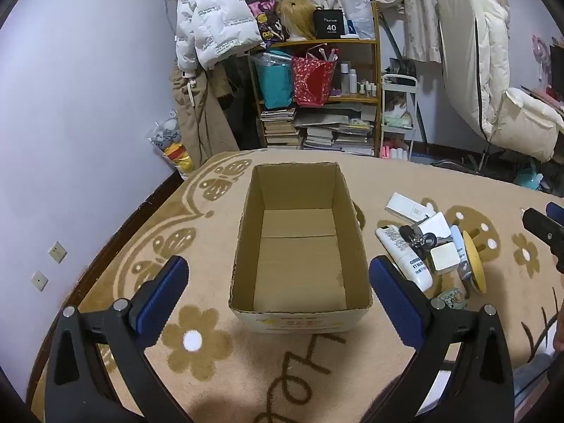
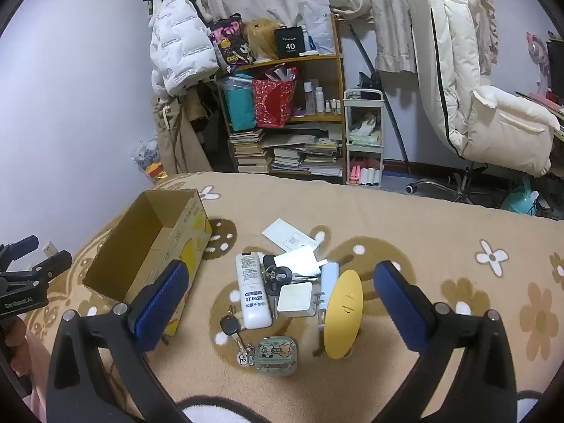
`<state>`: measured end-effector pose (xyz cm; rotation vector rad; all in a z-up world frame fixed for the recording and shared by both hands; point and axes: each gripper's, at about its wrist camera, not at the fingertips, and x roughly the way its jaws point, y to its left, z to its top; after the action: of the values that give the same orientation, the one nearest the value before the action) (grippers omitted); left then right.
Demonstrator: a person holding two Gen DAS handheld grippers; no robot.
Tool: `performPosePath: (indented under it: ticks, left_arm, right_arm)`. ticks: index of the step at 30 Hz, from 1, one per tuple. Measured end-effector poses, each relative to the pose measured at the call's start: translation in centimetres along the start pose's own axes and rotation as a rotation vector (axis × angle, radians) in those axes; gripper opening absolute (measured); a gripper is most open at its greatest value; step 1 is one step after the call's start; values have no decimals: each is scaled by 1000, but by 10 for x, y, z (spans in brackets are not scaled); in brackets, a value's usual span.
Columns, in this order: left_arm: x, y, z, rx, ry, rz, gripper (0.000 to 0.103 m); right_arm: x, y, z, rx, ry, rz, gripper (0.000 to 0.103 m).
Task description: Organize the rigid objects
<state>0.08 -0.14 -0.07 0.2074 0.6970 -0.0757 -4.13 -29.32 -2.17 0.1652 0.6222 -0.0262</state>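
Left tongs (image 1: pixel 278 294): you're holding them spread wide, nothing between, over the empty cardboard box (image 1: pixel 299 246).
Right tongs (image 2: pixel 282 296): gaping wide above the remote (image 2: pixel 252 290), keys (image 2: pixel 231 328), yellow disc (image 2: pixel 343 312).
Pile: lying right of the box on the blanket (image 2: pixel 423 218).

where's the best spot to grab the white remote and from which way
Probably across the narrow width of the remote at its lower half, coming straight down from above. It lies flat on the blanket, long axis pointing away from the right gripper. Its near end is free on both long sides, while the keys crowd its far right edge. The open jaws look wide enough.
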Motion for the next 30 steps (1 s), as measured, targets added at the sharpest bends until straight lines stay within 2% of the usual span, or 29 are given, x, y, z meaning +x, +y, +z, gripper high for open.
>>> performPosePath:
  ticks: [7,30]
  left_arm:
    - [-5,-8,-2,3,-39,11,101]
    - [-2,1,-1,-15,-15,0,101]
  right_arm:
    - [0,0,0,-6,1,-5,103]
    - [-1,-5,0,8,0,-14,103]
